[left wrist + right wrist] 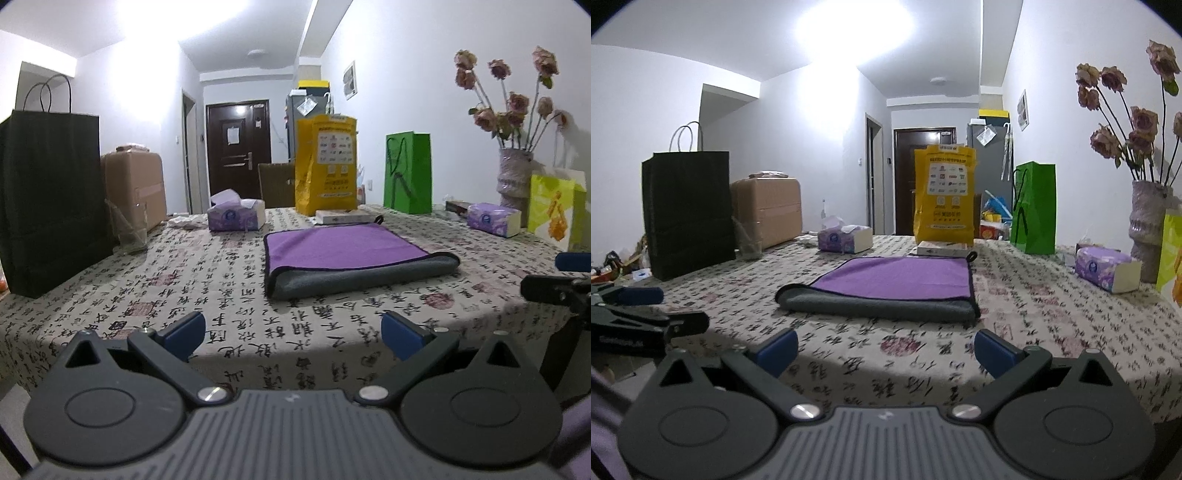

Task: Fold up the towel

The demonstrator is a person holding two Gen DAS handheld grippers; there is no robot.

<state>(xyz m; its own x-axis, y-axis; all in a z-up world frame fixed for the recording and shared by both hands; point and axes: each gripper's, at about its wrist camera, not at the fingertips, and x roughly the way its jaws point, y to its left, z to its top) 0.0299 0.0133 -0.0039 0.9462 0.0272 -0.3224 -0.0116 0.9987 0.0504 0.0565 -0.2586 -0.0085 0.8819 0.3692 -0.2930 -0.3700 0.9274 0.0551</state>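
A towel, purple on top and grey underneath (343, 249), lies folded flat on the table, its rounded fold toward me; it also shows in the right wrist view (897, 278). My left gripper (293, 336) is open and empty, low at the table's near edge, short of the towel. My right gripper (884, 350) is open and empty, also short of the towel. Each gripper shows at the edge of the other's view: the right one (561, 277) and the left one (635, 306).
The table has a calligraphy-print cloth (207, 295). Around the towel stand a black paper bag (51, 199), a clear cup (129, 229), two tissue packs (236, 214) (493, 219), a yellow bag (327, 166), a green bag (408, 171), a vase of flowers (513, 173) and a lime bag (556, 206).
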